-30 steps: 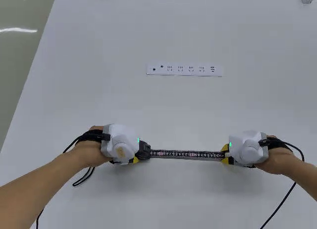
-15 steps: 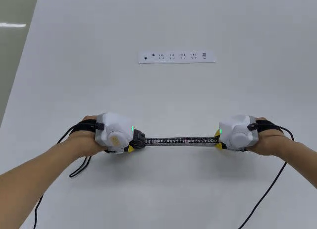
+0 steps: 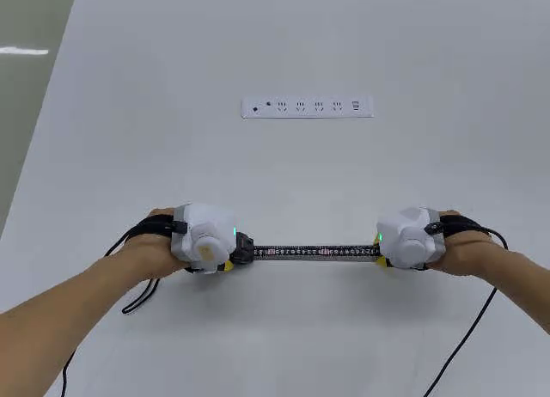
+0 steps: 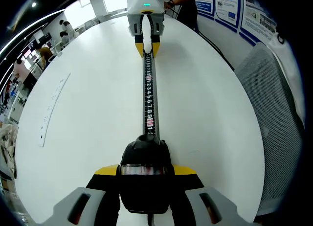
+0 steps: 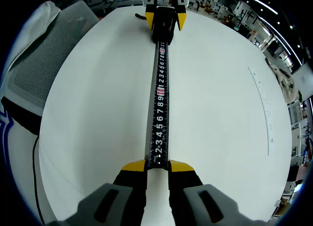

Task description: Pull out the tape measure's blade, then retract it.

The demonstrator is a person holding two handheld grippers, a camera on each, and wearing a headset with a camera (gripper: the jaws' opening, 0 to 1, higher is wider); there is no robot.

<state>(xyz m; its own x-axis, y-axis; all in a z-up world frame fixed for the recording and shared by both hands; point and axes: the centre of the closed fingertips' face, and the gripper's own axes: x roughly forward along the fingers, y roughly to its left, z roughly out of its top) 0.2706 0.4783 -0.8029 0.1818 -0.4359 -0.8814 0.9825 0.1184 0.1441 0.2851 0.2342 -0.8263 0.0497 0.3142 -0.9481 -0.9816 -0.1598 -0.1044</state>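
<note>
The tape measure's black case (image 4: pixel 145 174) sits between my left gripper's yellow-tipped jaws; my left gripper (image 3: pixel 230 253) is shut on it. Its black blade (image 3: pixel 314 253) with white numbers stretches across the white table to my right gripper (image 3: pixel 378 250), which is shut on the blade's end. In the right gripper view the blade (image 5: pixel 160 96) runs from my right gripper (image 5: pixel 157 166) up to the case (image 5: pixel 163 24) held by the other gripper. In the left gripper view the blade (image 4: pixel 148 94) leads to the right gripper (image 4: pixel 146 46) at the far end.
A white power strip (image 3: pixel 307 106) lies flat on the table (image 3: pixel 284 174) beyond the blade. Black cables (image 3: pixel 460 345) trail from both grippers toward the near edge. A grey mesh chair (image 4: pixel 279 113) stands beside the table.
The gap between the grippers has grown slightly, so a little more blade shows. The head camera shifted as well; both grips are unchanged.
</note>
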